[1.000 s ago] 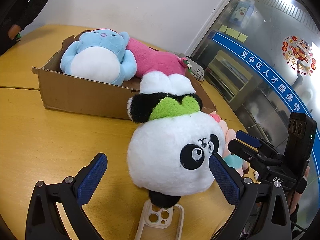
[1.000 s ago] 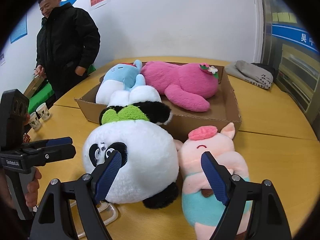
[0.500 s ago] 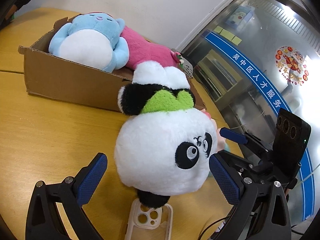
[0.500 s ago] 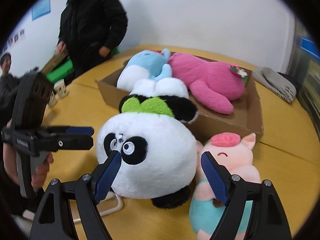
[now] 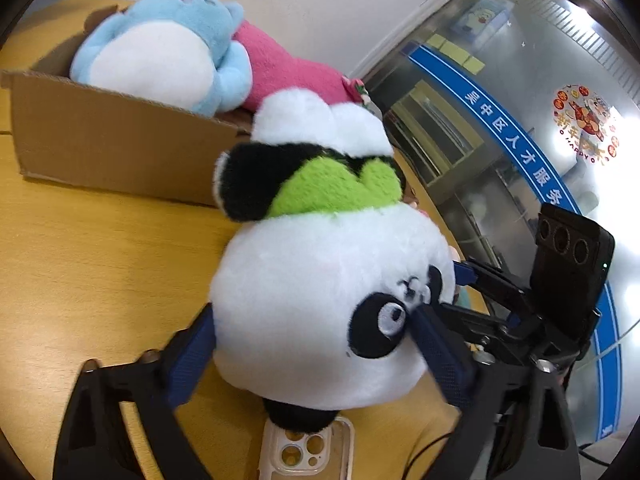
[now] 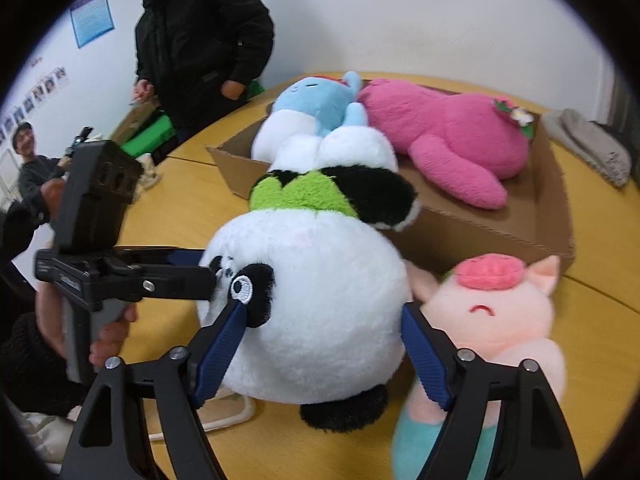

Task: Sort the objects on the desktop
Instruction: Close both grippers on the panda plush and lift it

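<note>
The panda plush (image 5: 320, 300) lay on the wooden surface (image 5: 88, 256), just in front of the cardboard box (image 5: 112, 148). The left gripper (image 5: 312, 344) and the right gripper (image 6: 320, 352) each had jaws clenched against the panda's head. A pig plush (image 6: 496, 320) lay beside it.

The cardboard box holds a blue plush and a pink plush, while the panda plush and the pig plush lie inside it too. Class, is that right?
Not quite. The cardboard box holds the blue plush and the pink plush, but the panda plush and the pig plush lie outside it, on the table in front, as the right wrist view shows.
</note>
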`<state>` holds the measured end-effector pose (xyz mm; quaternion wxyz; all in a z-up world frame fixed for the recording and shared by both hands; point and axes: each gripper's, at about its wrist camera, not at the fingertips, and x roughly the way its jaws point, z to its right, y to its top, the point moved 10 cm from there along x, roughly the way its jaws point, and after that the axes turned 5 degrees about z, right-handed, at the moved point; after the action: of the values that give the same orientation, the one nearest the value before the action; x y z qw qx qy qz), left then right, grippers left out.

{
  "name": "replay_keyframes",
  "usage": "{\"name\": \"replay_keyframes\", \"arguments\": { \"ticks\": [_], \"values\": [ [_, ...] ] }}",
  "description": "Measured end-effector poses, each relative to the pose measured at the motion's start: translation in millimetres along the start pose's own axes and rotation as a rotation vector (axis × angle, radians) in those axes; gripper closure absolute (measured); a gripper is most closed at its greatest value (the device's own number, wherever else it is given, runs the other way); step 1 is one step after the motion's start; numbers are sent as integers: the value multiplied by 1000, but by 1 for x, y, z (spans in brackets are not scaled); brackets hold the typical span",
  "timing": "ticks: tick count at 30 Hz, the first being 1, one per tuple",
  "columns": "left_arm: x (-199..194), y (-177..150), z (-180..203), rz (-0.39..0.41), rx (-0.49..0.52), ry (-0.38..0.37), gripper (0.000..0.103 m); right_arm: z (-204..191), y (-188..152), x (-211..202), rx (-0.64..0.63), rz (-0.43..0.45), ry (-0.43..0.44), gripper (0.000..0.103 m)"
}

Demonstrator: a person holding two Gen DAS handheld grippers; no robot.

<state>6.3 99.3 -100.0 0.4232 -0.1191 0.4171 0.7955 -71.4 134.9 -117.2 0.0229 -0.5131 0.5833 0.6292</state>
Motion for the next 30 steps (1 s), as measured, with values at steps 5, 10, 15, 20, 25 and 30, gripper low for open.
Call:
{"name": "replay_keyframes", "arguments": {
  "ticks": [5,10,15,20,25,30],
  "values": [
    [-7,2,1,-8,12,-5,15,-10,-3,4,47,2,40,36],
    [-30,3,-3,9,29,13,16,-26,-10,9,99,-3,83,36],
    [-41,4,-13,-7,58,49,14,-32,-9,13,105,5,4,22],
    [-56,10,-8,39,112,78,0,-29,-8,8,96,16,-39,21],
    [-59,15,-6,44,102,76,0,-25,-4,4,93,15,-85,21],
    [-57,16,-4,36,82,43,0,-30,-5,7,74,3,-90,21]
  ]
}}
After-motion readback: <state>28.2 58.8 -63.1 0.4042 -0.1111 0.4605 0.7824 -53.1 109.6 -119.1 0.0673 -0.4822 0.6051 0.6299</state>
